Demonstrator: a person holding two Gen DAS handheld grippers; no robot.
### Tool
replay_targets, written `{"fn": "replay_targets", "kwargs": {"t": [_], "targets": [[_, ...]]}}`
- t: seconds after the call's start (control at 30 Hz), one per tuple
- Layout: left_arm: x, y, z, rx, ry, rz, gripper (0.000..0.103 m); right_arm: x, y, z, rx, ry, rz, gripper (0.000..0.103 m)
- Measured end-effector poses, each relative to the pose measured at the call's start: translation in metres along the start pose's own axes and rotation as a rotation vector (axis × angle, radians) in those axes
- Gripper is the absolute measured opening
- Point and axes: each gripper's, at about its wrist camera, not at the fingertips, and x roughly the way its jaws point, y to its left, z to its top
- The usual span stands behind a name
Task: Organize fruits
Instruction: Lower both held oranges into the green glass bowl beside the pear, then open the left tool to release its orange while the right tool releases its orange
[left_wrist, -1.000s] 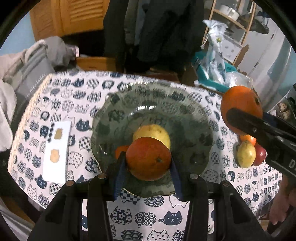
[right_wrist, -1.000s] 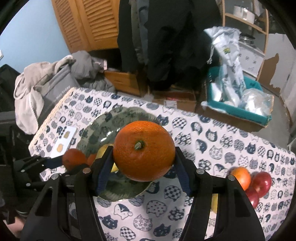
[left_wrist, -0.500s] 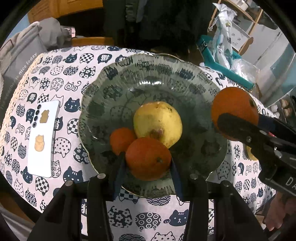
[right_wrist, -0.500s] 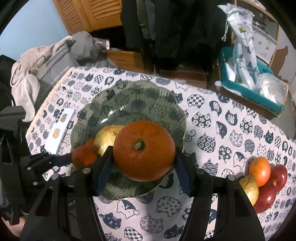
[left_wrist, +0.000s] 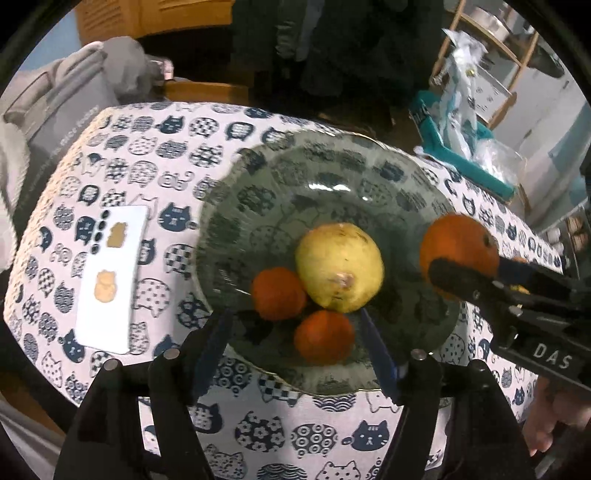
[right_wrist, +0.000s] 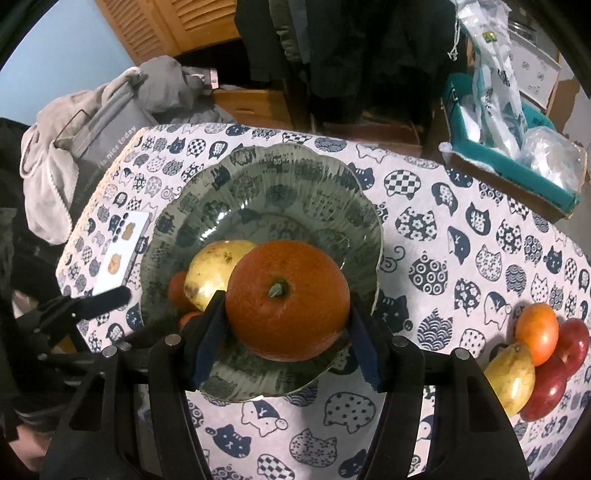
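Note:
A green glass plate (left_wrist: 332, 173) on the cat-print cloth holds a yellow pear (left_wrist: 338, 266) and two small oranges, one to the left (left_wrist: 277, 293) and one in front (left_wrist: 323, 338). My left gripper (left_wrist: 297, 332) is open, its jaws spread wide on either side of the front orange at the plate's near rim. My right gripper (right_wrist: 286, 328) is shut on a large orange (right_wrist: 288, 299) and holds it over the plate's near right part (right_wrist: 266, 192). That orange also shows in the left wrist view (left_wrist: 458, 247).
A white phone (left_wrist: 110, 273) lies left of the plate. A pear (right_wrist: 511, 376), an orange fruit (right_wrist: 537, 330) and red apples (right_wrist: 554, 373) lie at the table's right. Bags, clothes and a teal bin (right_wrist: 517, 166) stand beyond the far edge.
My left gripper has opened and let go of the small orange, which now lies in the plate. My right gripper has carried the large orange lower over the plate.

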Motion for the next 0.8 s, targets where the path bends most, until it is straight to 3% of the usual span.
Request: {"fn": "replay_targets", "kwargs": {"t": [0.6,0.7,0.8], "targets": [[-0.014,0.020,0.002,-0.023,-0.028,0.075,0.072,0.033,0.014,-0.014,-0.060,0.135,-0.025,0.067],[-0.017,0.021,0.002,-0.029,-0.031,0.072,0.072,0.027,0.014,-0.011,-0.051,0.102,-0.006,0.078],[-0.020,0.021,0.003,-0.029,-0.039,0.071,0.072,0.016,0.016,-0.006,-0.056,0.068,-0.011,0.079]]}}
